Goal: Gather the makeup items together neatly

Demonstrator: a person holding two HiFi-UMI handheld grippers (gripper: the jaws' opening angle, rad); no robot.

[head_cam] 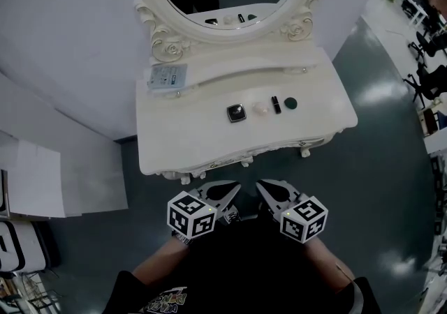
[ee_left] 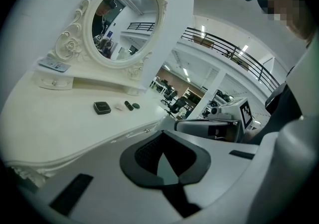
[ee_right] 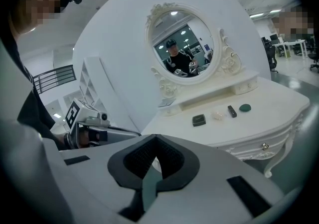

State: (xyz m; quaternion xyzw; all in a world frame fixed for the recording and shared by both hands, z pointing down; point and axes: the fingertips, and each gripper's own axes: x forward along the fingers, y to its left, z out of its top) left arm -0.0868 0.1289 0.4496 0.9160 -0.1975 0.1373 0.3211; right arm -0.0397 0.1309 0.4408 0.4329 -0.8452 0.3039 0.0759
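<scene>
The compact (head_cam: pixel 236 113) is black, the disc (head_cam: pixel 290 103) dark green, the dressing table (head_cam: pixel 174 139) cream-white.

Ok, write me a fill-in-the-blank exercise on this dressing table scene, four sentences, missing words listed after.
1. ____ small makeup items lie in a row on the white dressing table.
2. The black compact at the row's left end in the head view is ____ in outline.
3. The round item at the other end is dark ____.
4. The left gripper and right gripper both have their jaws ____, holding nothing.
Missing words: four; square; green; shut.
</scene>
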